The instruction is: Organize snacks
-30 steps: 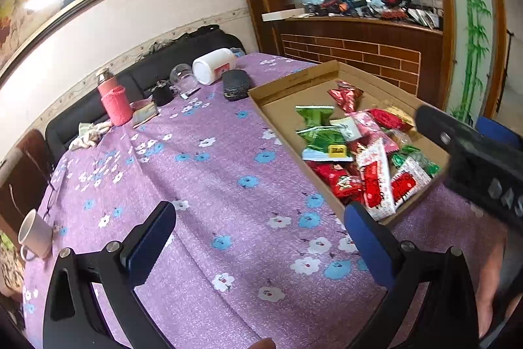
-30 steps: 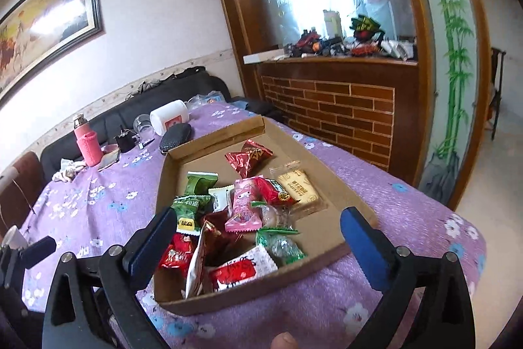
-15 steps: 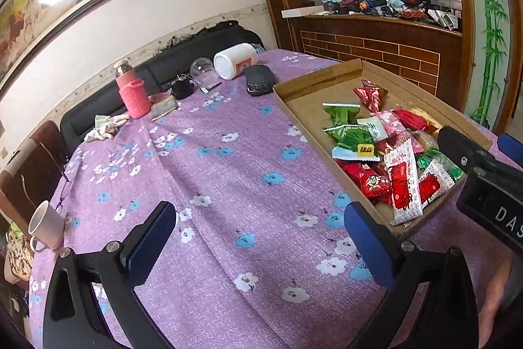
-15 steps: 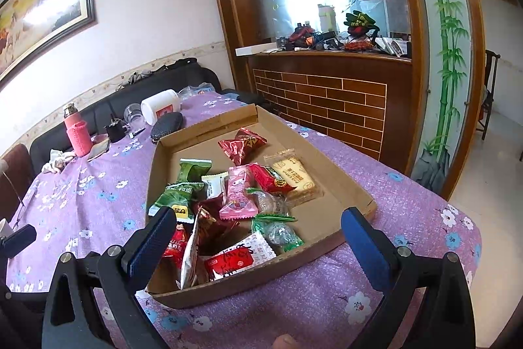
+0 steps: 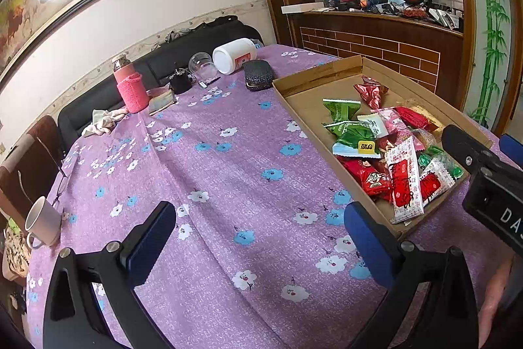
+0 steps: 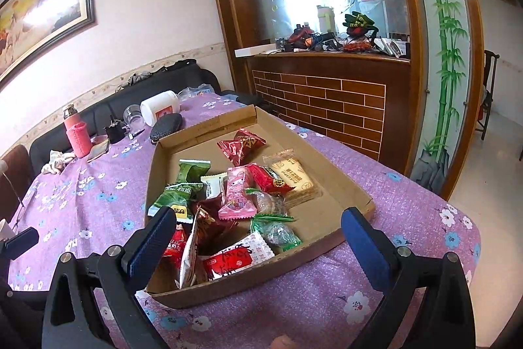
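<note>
A shallow cardboard tray (image 6: 346,182) sits on the purple floral tablecloth and holds several wrapped snacks: green packets (image 6: 183,185), a pink packet (image 6: 237,193), red packets (image 6: 240,148) and a biscuit pack (image 6: 292,177). The tray also shows in the left wrist view (image 5: 307,105) at the right. My right gripper (image 6: 258,234) is open and empty, above the tray's near end. My left gripper (image 5: 258,231) is open and empty, over bare cloth left of the tray. The right gripper's body (image 5: 490,182) shows at the right of the left view.
At the table's far end stand a pink bottle (image 5: 130,84), a white jar on its side (image 5: 235,54), a glass (image 5: 202,66) and a dark pouch (image 5: 260,74). A white mug (image 5: 42,223) sits at the left edge. A brick counter (image 6: 330,97) stands behind.
Both grippers have risen and drawn back a little, so more of the table and tray shows. Both stay open. The snacks have not moved.
</note>
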`<state>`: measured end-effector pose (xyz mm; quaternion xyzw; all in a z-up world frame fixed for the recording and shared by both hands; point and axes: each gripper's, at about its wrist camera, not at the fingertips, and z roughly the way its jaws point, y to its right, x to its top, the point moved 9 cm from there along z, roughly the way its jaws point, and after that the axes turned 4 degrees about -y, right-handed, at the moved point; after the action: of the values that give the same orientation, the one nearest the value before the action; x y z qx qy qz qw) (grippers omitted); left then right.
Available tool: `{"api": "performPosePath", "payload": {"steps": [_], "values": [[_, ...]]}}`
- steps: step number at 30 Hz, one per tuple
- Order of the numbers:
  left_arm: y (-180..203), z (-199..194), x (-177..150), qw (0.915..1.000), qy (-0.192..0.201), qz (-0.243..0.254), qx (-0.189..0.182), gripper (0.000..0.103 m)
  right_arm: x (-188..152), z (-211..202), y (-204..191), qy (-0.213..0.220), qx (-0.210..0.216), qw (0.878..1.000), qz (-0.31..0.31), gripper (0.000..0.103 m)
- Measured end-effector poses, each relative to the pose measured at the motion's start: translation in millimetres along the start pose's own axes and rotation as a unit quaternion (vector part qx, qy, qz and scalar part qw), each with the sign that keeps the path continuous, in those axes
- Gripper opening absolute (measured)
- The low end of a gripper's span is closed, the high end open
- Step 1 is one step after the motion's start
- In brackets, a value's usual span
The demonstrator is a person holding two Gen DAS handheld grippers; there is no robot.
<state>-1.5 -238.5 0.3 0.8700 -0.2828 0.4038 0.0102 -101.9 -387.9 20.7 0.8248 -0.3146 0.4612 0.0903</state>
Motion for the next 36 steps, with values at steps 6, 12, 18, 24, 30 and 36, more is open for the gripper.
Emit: {"api": "performPosePath", "payload": {"steps": [6, 12, 18, 24, 30, 36], "values": [[1.0, -0.9, -0.1, 1.0, 0.0, 0.0, -0.003, 0.102, 0.0, -0.3, 0.0, 0.0, 0.001, 1.0, 0.0, 0.102], [0.8, -0.9, -0.1, 1.0, 0.0, 0.0, -0.001, 0.102, 0.4, -0.3, -0.3, 0.002, 0.001, 1.0, 0.0, 0.102], [0.4, -1.0, 0.0, 1.0, 0.002, 0.0, 0.004, 0.102, 0.2, -0.6, -0.1, 0.002, 0.0, 1.0, 0.001, 0.102], [0.3, -1.0, -0.2, 1.0, 0.001, 0.002, 0.003, 0.102, 1.0, -1.8, -0.6, 0.004, 0.001, 1.0, 0.002, 0.102], [-0.2, -1.5, 0.1, 1.0, 0.002, 0.003, 0.009, 0.102, 1.1, -1.6, -1.8, 0.003, 0.003, 1.0, 0.002, 0.102], [2.5, -1.6, -1.2, 0.9999, -0.003, 0.008, 0.008, 0.102, 1.3, -1.5, -1.9, 0.004, 0.003, 1.0, 0.002, 0.102]]}}
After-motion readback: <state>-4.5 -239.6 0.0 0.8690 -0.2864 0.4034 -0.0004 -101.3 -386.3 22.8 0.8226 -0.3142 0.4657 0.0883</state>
